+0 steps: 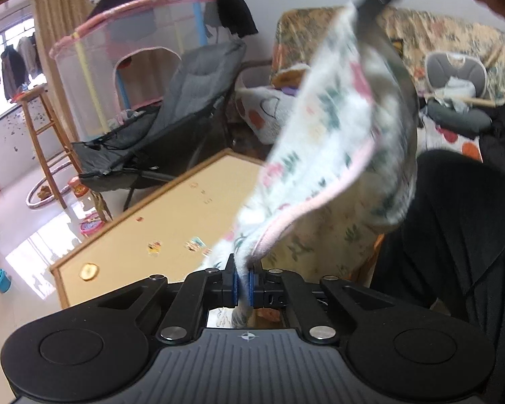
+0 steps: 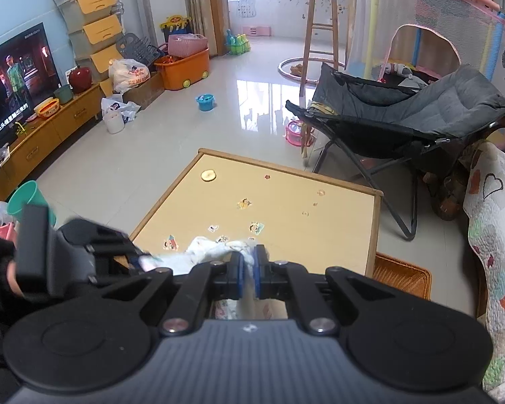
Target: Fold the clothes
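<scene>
The left tool (image 1: 242,277) is clamped on an edge of a white floral cloth (image 1: 336,134) with pink trim. The cloth rises, blurred, up and to the right of it. The right tool (image 2: 249,266) pinches another bunched part of the cloth (image 2: 215,247). Ahead of both tools lies a tan surface (image 2: 286,208) dotted with stickers.

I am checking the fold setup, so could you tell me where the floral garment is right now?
The floral garment hangs in the air above the wooden table, pinched between the left claw and the right claw.
</scene>
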Tool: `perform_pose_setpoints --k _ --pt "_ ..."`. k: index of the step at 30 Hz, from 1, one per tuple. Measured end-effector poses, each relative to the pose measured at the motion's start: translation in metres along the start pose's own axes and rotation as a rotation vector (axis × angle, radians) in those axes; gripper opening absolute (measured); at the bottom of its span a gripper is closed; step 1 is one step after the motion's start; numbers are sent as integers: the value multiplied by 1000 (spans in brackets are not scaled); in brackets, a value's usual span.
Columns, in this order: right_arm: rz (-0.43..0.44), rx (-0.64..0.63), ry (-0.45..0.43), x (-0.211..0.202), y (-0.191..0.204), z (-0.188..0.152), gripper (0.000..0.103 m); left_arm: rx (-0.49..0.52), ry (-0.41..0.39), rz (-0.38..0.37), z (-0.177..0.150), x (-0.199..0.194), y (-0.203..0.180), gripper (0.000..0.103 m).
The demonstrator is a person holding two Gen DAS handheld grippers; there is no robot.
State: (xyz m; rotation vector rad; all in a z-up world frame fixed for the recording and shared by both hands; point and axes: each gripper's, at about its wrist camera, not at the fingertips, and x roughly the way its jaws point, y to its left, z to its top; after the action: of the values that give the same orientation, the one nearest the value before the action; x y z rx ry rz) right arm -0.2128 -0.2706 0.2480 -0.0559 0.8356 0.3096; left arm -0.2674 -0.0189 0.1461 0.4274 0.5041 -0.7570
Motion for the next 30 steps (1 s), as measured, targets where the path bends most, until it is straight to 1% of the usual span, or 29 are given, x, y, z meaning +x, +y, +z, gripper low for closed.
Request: perform_pose_setpoints --k 3,11,14,16,23,26,30 --pt "17 -5 12 -2 -2 -2 6 -26 -28 8 9 -16 15 5" --pt "79 26 -1 -16 -12 -10 6 3 -100 44 46 -57 32 5" --pt "114 30 -13 -22 -14 -12 6 -38 -112 35 61 -74 34 5" --pt "116 21 -15 -25 -13 -14 6 -58 -128 24 69 -86 32 5" --pt "135 -4 -21 -38 -14 -18 6 -11 -178 28 85 -121 14 5" --pt "149 -14 -15 -42 -15 -20 6 6 -186 27 87 -136 7 5" --pt "183 -21 -6 -48 -18 -23 6 2 -191 17 89 -158 1 5"
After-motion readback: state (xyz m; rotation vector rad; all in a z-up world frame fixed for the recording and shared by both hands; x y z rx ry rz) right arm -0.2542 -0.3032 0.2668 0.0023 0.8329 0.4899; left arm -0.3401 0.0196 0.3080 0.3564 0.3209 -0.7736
